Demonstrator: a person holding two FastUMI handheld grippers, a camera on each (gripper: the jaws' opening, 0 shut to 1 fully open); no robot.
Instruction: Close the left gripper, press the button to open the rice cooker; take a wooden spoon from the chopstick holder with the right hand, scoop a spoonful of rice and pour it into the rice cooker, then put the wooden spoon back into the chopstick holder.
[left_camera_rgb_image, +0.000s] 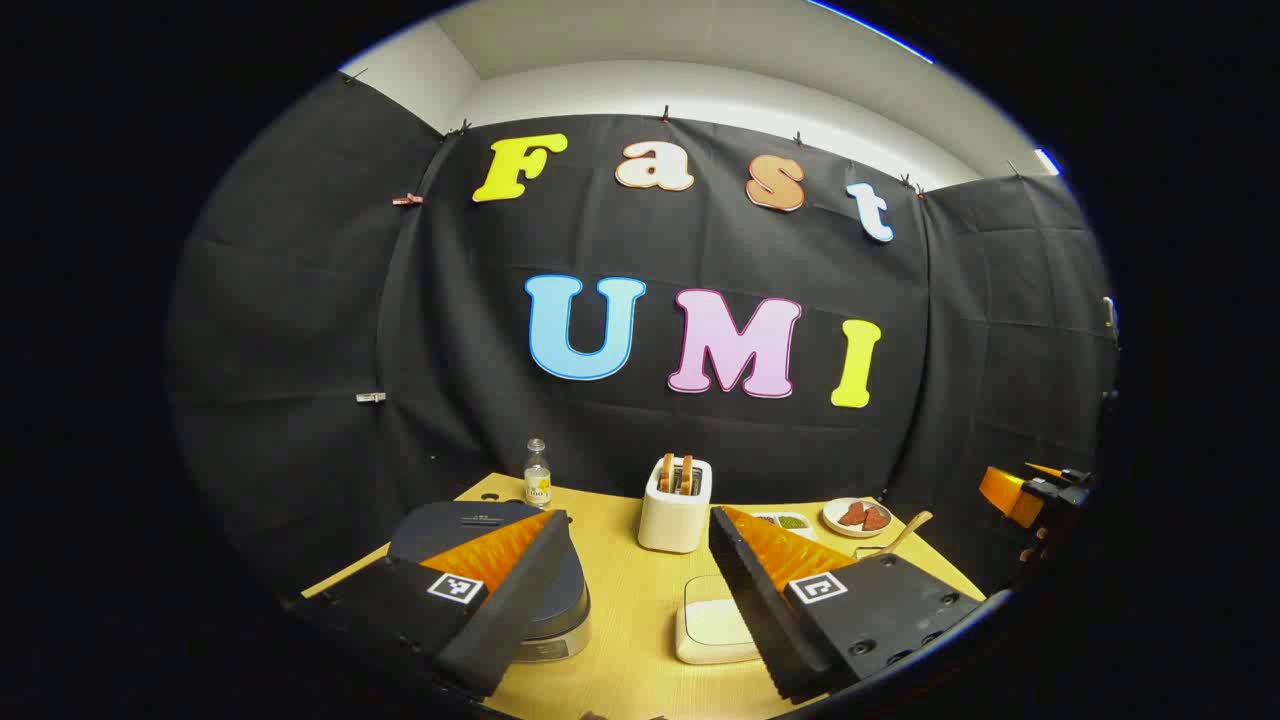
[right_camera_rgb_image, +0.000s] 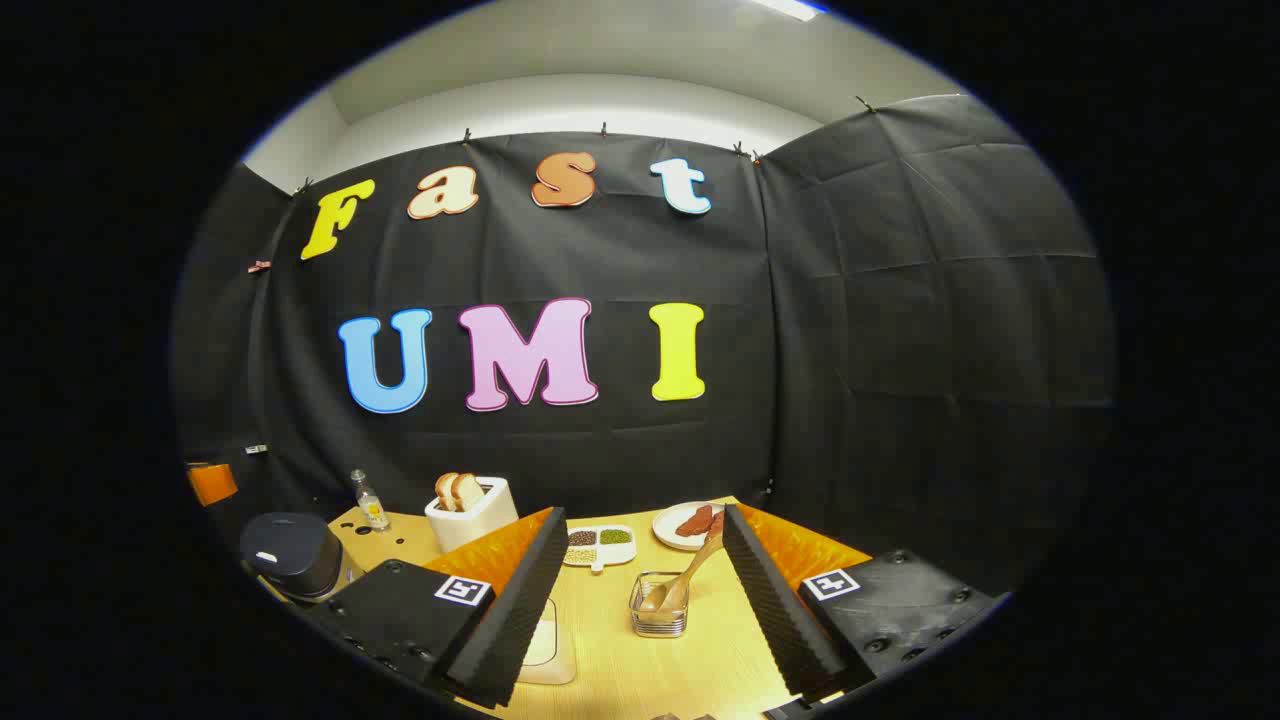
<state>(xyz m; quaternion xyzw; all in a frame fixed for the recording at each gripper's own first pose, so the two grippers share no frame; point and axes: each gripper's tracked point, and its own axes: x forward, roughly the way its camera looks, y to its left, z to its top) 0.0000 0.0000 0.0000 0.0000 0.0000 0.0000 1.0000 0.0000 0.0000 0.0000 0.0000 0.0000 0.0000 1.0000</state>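
L gripper (left_camera_rgb_image: 632, 590) hangs above the wooden table (left_camera_rgb_image: 640, 650), jaws spread wide, nothing between them. Under its L finger sits the rice cooker (left_camera_rgb_image: 545, 600), dark lid down. Btwn the fingers: a white container (left_camera_rgb_image: 712, 625), toaster (left_camera_rgb_image: 675, 505) w/ 2 slices behind. R gripper (right_camera_rgb_image: 640, 610) also gapes apart, empty. Straight ahead of it stands the chopstick holder (right_camera_rgb_image: 659, 606), wooden spoon (right_camera_rgb_image: 690, 572) leaning inside, handle tilted toward a plate (right_camera_rgb_image: 688, 524). Rice cooker sits far L in the right gripper view.
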